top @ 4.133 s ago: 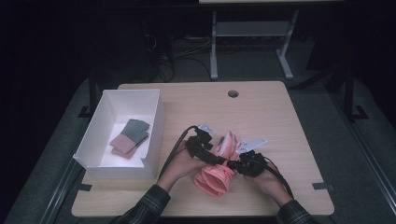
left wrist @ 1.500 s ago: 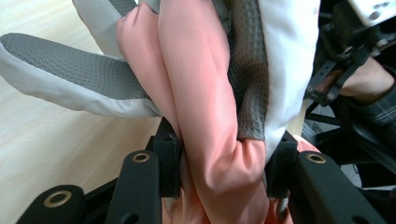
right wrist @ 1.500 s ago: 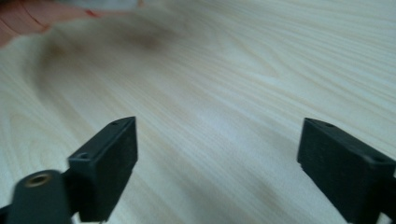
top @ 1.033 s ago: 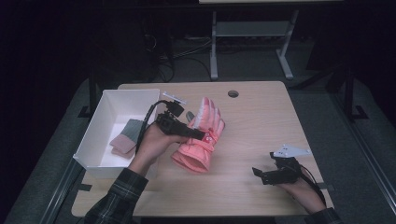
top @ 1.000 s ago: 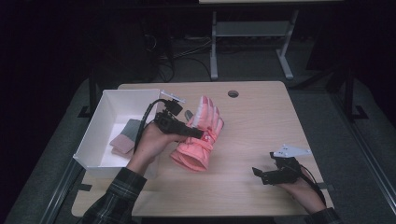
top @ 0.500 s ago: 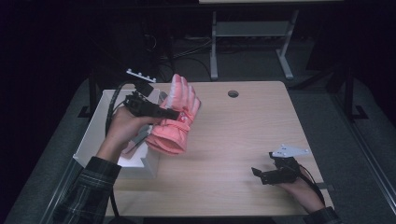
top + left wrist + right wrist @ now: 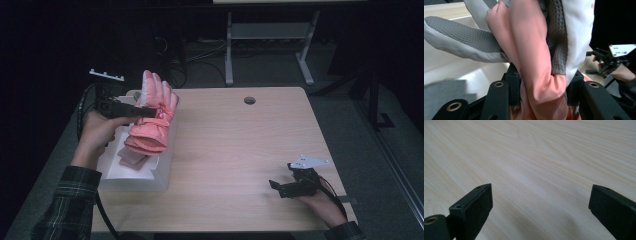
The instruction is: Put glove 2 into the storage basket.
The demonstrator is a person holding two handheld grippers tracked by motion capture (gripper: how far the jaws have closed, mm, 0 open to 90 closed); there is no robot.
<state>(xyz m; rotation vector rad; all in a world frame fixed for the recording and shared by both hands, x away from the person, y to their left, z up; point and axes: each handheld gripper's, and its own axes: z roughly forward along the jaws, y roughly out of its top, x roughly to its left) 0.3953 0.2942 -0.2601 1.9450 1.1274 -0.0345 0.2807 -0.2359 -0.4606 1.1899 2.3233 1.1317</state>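
A salmon-pink padded glove point(image 7: 150, 125) with white and grey fingers hangs above the white bin point(image 7: 161, 167) at the table's left edge. My left gripper point(image 7: 147, 112) is shut on it around its middle. In the left gripper view the glove point(image 7: 534, 50) bulges between the two black jaws, and the left gripper point(image 7: 542, 82) squeezes its fabric. My right gripper point(image 7: 278, 188) rests low on the table near the front right corner, open, with nothing between its fingers. The right gripper view has the right gripper point(image 7: 541, 202) spread wide over bare wood point(image 7: 536, 157).
A pinkish folded item point(image 7: 131, 159) lies inside the bin under the glove. A round cable hole point(image 7: 249, 100) sits near the table's far edge. A white desk frame point(image 7: 265, 35) stands behind the table. The other hand's gripper point(image 7: 599, 62) appears far off in the left gripper view.
My left hand has carried the glove leftward and upward, from the middle of the table to above the white bin. The right gripper has stayed where it was.
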